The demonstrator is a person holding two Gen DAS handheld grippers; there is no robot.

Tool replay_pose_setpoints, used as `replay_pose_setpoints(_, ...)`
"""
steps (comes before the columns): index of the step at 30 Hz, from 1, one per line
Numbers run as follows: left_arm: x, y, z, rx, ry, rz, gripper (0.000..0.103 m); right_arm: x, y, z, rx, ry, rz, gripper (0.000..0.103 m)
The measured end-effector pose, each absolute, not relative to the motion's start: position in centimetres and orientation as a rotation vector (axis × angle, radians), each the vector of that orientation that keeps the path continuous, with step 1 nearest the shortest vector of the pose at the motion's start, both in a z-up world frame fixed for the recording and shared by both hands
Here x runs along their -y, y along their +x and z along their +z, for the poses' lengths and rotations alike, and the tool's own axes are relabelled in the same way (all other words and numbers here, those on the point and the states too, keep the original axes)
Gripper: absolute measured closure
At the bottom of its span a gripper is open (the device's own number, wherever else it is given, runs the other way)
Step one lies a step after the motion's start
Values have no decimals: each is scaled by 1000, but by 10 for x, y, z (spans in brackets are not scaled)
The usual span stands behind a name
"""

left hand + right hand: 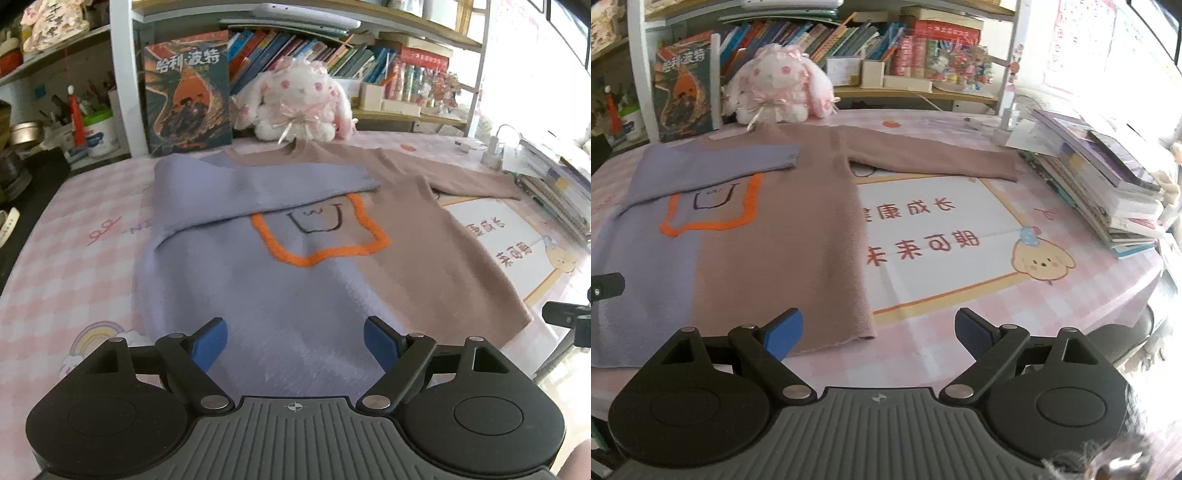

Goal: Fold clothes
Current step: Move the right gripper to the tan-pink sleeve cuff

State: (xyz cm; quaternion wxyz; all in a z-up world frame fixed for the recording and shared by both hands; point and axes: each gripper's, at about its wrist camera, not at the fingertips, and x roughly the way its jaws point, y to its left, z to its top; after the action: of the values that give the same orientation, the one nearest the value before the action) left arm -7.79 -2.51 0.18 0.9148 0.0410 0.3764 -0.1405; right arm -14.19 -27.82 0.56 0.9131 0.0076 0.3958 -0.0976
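A two-tone sweater [280,280] lies flat on the table, lilac on the left half and dusty pink on the right, with an orange outlined patch [317,240] on the chest. Its lilac sleeve [258,184] is folded across the chest; the pink sleeve [934,155] stretches out to the right. My left gripper [295,341] is open and empty above the lilac hem. My right gripper [879,334] is open and empty above the sweater's [775,236] lower right corner and the bare table beside it.
The table [1071,306] has a pink checked cover with a printed cartoon panel [942,236]. A plush rabbit [303,107] and an upright book [186,99] stand behind the sweater. A stack of books [1108,184] sits at the right edge. Bookshelves fill the back.
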Motion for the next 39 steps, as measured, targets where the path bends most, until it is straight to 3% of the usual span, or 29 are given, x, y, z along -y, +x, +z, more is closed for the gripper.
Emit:
replay_pose_setpoints(15, 86, -55, -1, -801, 78, -231, 19, 335, -125, -3, -816, 53, -218, 14)
replay_pose_setpoints(26, 189, -14, 8, -806, 47, -97, 19, 450, -43, -3, -761, 75, -115, 12)
replay_pose_setpoints(39, 219, -5, 5, -811, -65, 103, 19, 529, 25, -23, -792, 152, -35, 12)
